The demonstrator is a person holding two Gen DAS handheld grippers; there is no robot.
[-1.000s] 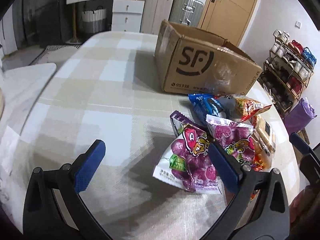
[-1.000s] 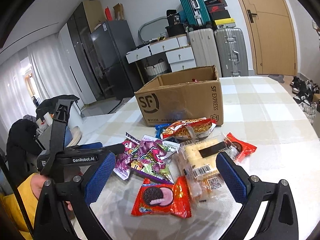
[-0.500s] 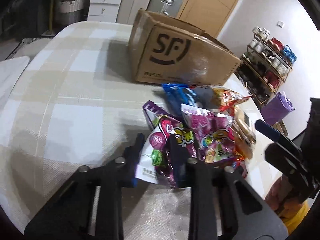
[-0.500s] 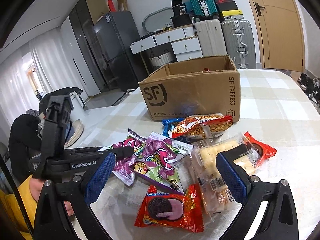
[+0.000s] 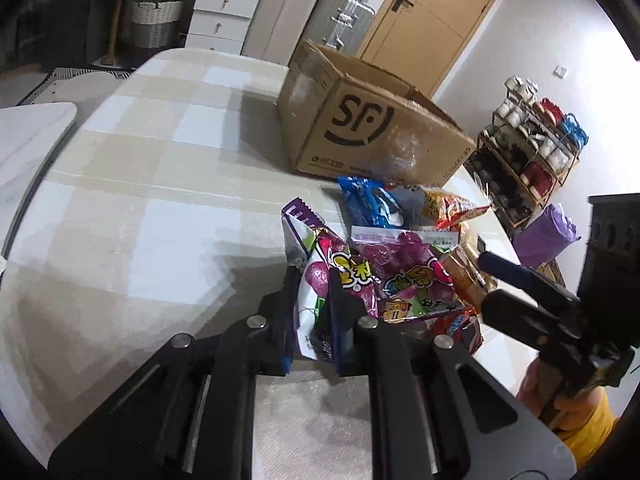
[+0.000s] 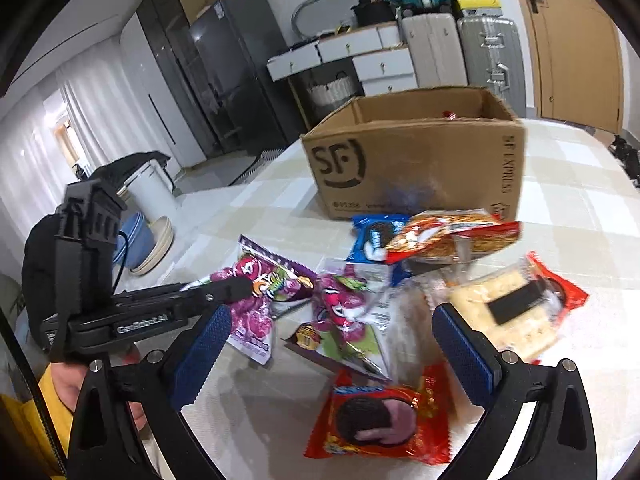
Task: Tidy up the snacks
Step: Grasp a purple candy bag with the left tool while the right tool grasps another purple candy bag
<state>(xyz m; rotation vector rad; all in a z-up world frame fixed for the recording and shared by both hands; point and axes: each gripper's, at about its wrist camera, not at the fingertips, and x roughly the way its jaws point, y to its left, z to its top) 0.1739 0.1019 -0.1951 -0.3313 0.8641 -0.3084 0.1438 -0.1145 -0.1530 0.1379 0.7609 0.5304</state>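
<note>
left gripper (image 5: 312, 300) clenched on grape candy bag (image 5: 320, 280) at pile's near edge on table (image 5: 160, 200), box (image 5: 360, 136) behind; right gripper (image 6: 328, 344) released above pile; bag light, soft, crinkly, likely slippery; pinch flat sealed edge

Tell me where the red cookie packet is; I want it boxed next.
In the right wrist view the red cookie packet lies flat on the table, nearest the camera, between the open right gripper fingers and in front of the purple candy bags.
</note>
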